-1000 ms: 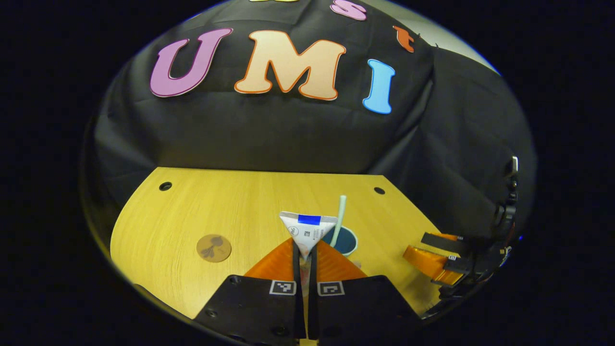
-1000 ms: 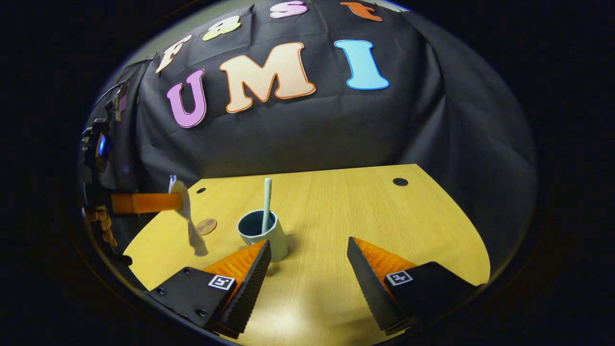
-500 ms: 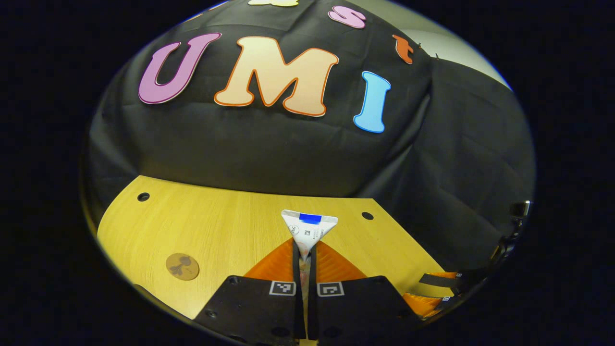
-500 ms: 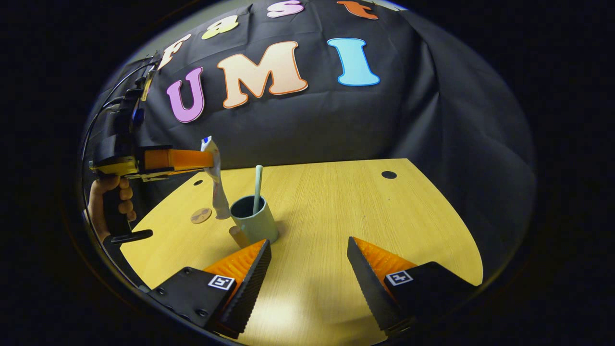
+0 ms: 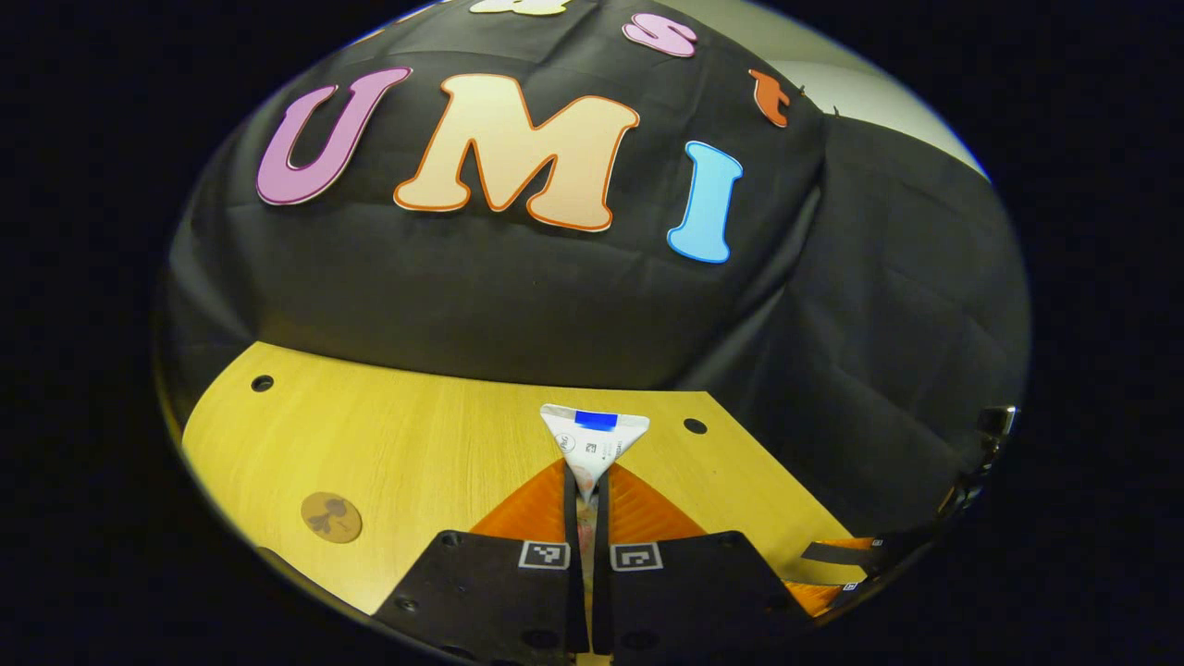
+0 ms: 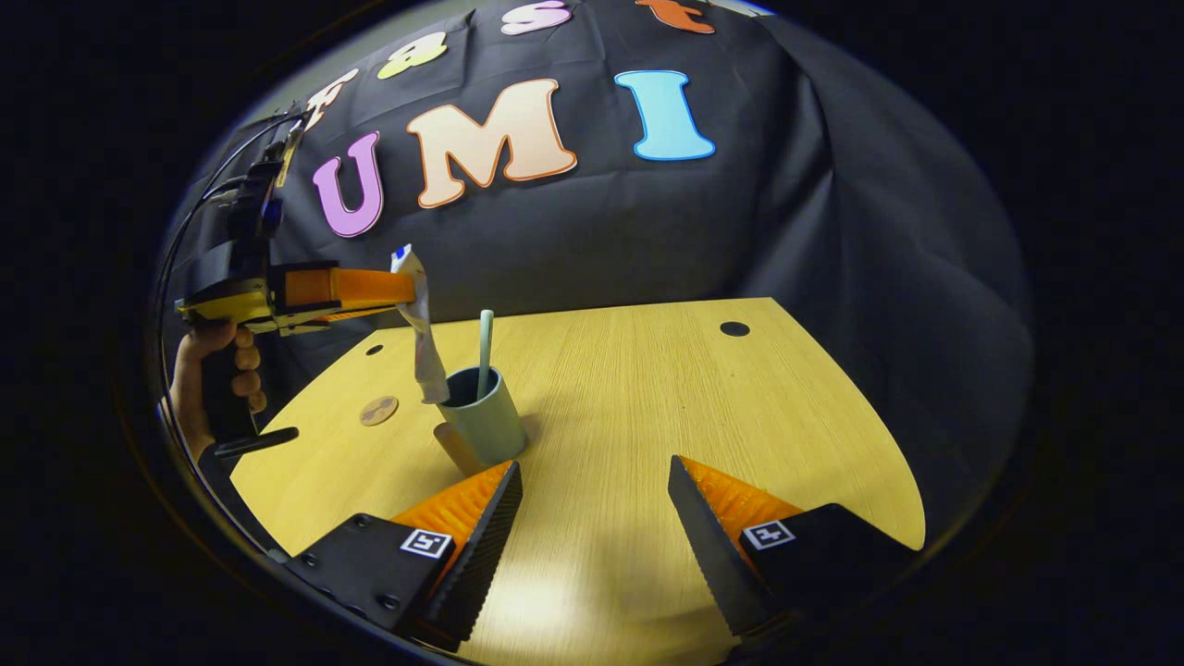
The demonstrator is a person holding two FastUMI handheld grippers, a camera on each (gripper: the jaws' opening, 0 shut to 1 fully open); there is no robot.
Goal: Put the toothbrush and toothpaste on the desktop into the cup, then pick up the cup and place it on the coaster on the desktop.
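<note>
I'm on the second half of loading the cup [image 6: 481, 421]: the toothbrush [image 6: 484, 340] already stands in it, and my left gripper [image 5: 583, 481] is clamped on the crimped end of the toothpaste tube [image 5: 592, 442], which hangs with its lower end at the cup's near rim. My right gripper [image 6: 597, 504] waits with its jaws spread wide over the desktop [image 6: 666, 388], holding nothing. Next I judge I must centre the tube over the mouth and let go; I can't tell whether its tip is inside the rim, and the coaster [image 6: 379, 410] sits well apart.

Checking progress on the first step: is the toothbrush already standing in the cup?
Yes: in the right gripper view the toothbrush stands upright inside the cup, its handle rising above the rim.
</note>
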